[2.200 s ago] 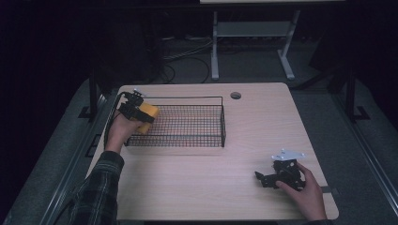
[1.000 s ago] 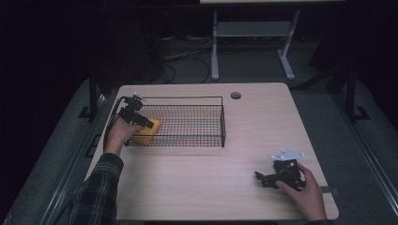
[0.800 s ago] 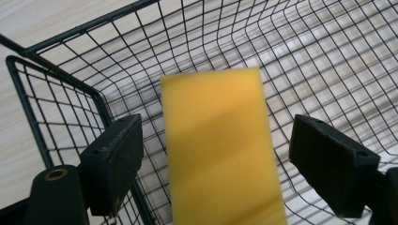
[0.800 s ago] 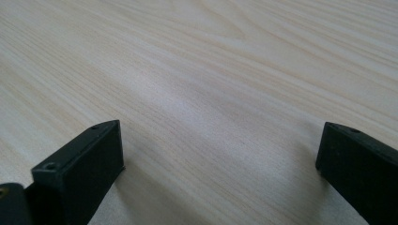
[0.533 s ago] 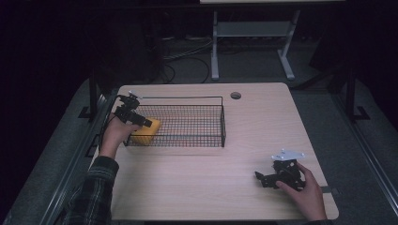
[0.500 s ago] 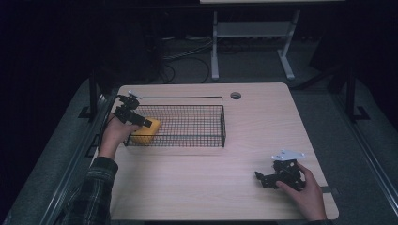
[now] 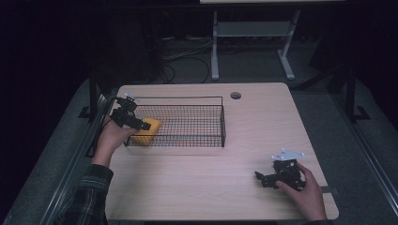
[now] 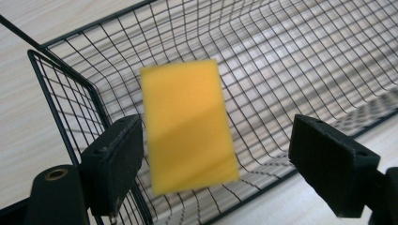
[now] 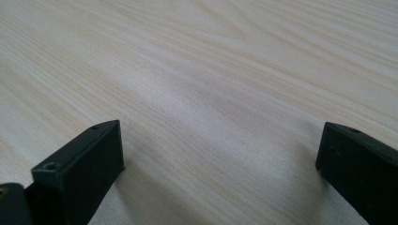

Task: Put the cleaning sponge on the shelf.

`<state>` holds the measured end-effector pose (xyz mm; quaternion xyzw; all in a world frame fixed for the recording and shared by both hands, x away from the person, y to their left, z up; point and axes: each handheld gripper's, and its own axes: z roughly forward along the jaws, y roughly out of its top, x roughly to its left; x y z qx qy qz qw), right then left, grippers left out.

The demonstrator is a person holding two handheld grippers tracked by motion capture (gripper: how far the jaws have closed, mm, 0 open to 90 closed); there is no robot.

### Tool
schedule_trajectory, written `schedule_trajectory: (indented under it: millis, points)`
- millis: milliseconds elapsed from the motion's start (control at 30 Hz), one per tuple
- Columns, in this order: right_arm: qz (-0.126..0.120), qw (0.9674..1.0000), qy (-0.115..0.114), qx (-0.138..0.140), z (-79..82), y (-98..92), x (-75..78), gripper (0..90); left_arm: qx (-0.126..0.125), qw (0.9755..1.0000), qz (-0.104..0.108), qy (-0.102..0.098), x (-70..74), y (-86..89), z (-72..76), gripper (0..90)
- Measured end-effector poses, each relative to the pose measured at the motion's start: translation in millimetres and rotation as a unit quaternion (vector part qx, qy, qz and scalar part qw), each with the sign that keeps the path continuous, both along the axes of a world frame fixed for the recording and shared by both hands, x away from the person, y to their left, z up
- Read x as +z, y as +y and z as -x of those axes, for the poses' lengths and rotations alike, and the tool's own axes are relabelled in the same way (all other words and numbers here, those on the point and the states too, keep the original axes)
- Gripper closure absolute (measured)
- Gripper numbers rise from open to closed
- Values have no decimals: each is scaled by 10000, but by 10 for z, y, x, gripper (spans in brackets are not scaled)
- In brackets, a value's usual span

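We find the sponge (image 8: 187, 126) lying in the wire basket's (image 7: 187, 123) left end, released. The left gripper (image 7: 133, 123) hangs above it, fingers wide and empty; the right gripper (image 7: 272, 179) rests open on the tabletop (image 7: 197, 187). Next, we judge, a clear withdrawal over the rim.

Ahead of my left gripper (image 8: 216, 154), just beyond its fingers (image 8: 115, 164), the sponge (image 8: 187, 124) lies in the basket (image 8: 300, 61)'s near corner, on the table (image 7: 263, 122).
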<state>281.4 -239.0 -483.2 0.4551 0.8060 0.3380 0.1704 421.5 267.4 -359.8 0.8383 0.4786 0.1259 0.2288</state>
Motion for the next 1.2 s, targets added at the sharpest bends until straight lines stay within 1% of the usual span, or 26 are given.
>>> schedule_trajectory:
  millis: [67,133,167,200,233,267,333,367,400,433,467,533,567,600,733,767,800,833,867,900,967,1033,1100,1200]
  points:
    - [-1,10000,0,0,0,0,0,4,-42,10000,8,1,9,-8,60,179]
    - [-1,10000,0,0,0,0,0,4,-69,9999,71,-86,15,-20,129,180]
    - [-1,10000,0,-1,0,0,0,4,-133,9998,59,-119,16,-33,197,182]
    - [-1,10000,0,-1,0,0,0,4,-133,9998,59,-119,16,-33,197,182]
    - [0,10000,0,-1,0,0,0,4,-158,9997,75,-155,15,-51,267,182]
    - [0,10000,0,-1,0,0,0,4,-158,9997,75,-155,15,-51,267,182]
    - [-1,10000,-1,-2,0,0,0,4,-191,9996,96,-189,15,-65,330,182]
    - [0,10000,0,-2,0,0,0,4,-219,9995,116,-218,15,-77,388,192]
    - [0,10000,0,-2,0,0,0,4,-219,9995,116,-218,15,-77,388,192]
    - [0,10000,0,-2,0,0,0,4,-242,9993,106,-249,11,-91,436,192]
    - [0,10000,0,-2,0,0,0,4,-242,9993,106,-249,11,-91,436,192]
    - [1,10000,-2,-1,1,0,0,3,-274,9991,131,-294,1,-105,497,192]
    - [1,10000,0,-5,2,0,0,4,-300,9989,140,-326,-14,-118,551,193]
    - [1,10000,0,-5,2,0,0,4,-300,9989,140,-326,-14,-118,551,193]
    - [0,10000,-3,0,1,0,-1,4,-331,9986,141,-382,-46,-149,662,192]
    - [-9,10000,1,5,2,0,0,4,-360,9985,136,-395,-59,-162,709,192]
    - [-9,10000,1,5,2,0,0,4,-360,9985,136,-395,-59,-162,709,192]
    - [-19,10000,3,-5,3,2,0,4,-380,9983,137,-428,-79,-180,770,192]
    - [-19,10000,3,-5,3,2,0,4,-380,9983,137,-428,-79,-180,770,192]
    - [-5,10000,-1,4,3,0,0,4,-410,9981,160,-440,-99,-196,824,192]
    - [3,10000,-5,-2,2,0,-1,4,-455,9979,147,-433,-109,-203,848,192]
    - [4,10000,-5,-2,3,0,-1,4,-477,9975,140,-511,-149,-224,920,192]
    - [5,10000,-7,-2,3,0,-1,4,-507,9972,118,-540,-166,-226,941,191]
    - [6,10000,-8,-3,3,0,-1,4,-581,9965,110,-591,-241,-241,1008,191]
